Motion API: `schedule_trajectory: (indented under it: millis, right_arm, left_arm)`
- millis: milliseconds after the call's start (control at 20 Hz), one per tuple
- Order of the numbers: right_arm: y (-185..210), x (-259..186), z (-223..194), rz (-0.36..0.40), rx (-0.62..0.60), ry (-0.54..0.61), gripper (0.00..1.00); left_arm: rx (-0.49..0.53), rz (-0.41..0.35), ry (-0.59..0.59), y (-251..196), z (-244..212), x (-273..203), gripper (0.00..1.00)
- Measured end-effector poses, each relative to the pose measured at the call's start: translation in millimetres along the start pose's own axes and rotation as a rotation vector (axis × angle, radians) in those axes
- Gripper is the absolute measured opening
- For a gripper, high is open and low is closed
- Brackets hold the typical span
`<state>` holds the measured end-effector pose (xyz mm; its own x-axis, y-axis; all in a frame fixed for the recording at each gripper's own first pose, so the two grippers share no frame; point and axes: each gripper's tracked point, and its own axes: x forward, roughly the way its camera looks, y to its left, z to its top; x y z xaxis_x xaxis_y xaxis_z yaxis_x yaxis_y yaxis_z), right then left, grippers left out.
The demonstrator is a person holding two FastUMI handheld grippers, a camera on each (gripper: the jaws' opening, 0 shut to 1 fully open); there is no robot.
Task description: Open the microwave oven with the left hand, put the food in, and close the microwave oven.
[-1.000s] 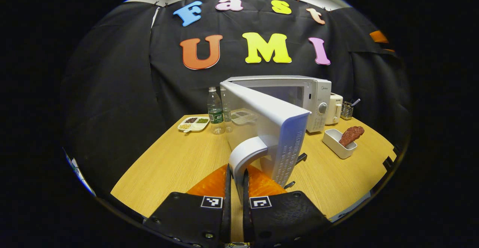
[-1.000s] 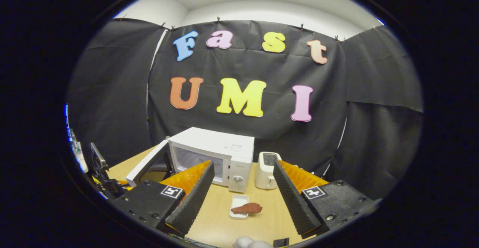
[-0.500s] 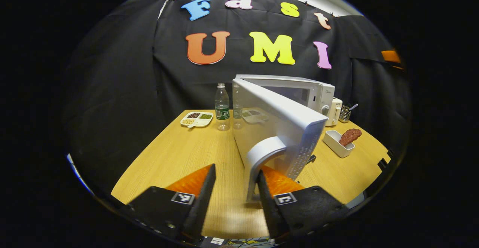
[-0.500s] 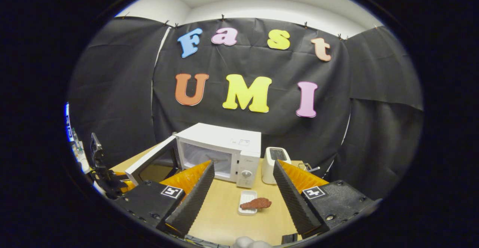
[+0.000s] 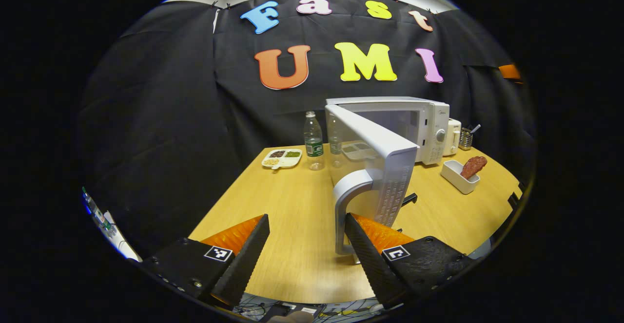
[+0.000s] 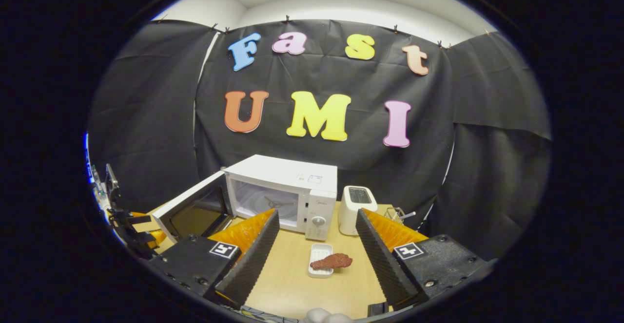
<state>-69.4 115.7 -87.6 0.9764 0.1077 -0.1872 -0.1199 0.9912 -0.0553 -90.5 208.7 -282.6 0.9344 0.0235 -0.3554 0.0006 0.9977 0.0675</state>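
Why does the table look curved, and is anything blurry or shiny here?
Left gripper view: the fisheye lens bows the table edges; the microwave door is sharp, with soft sheen. Right gripper view: same bending; the food small but clear, no strong glare.

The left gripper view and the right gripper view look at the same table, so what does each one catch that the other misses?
Left gripper view alone: a water bottle, a divided snack tray, and the door handle just beside its own open fingers.

Right gripper view alone: the microwave's inside seen through the opening, the toaster's top slot, and the left gripper far off at the left edge.

Both: the white microwave with its door open, the toaster, a small rack of utensils, and the brown food on its white dish, not yet picked up.
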Motion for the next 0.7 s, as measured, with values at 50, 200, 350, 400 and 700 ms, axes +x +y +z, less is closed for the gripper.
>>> schedule_trajectory:
  millis: [50, 200, 350, 400, 700]
  right_arm:
    - [-4, 3, -8, -0.002, 0.008, 0.004, 1.00]
    - [-19, 22, -60, 0.003, 0.068, 0.082, 0.95]
    - [-29, 49, -122, 0.033, 0.181, 0.179, 1.00]
    - [-32, 61, -148, 0.050, 0.226, 0.222, 1.00]
    - [-56, 123, -236, 0.095, 0.345, 0.372, 0.98]
  left_arm:
    - [0.008, 0.013, 0.003, 4, 0, -5, 0.95]
    - [0.008, 0.036, 0.010, 8, 7, -24, 0.96]
    - [-0.016, 0.042, -0.016, -6, 32, -47, 0.95]
    - [-0.040, 0.029, -0.030, -15, 45, -54, 0.95]
    - [-0.126, -0.007, -0.132, -80, 131, -74, 0.95]
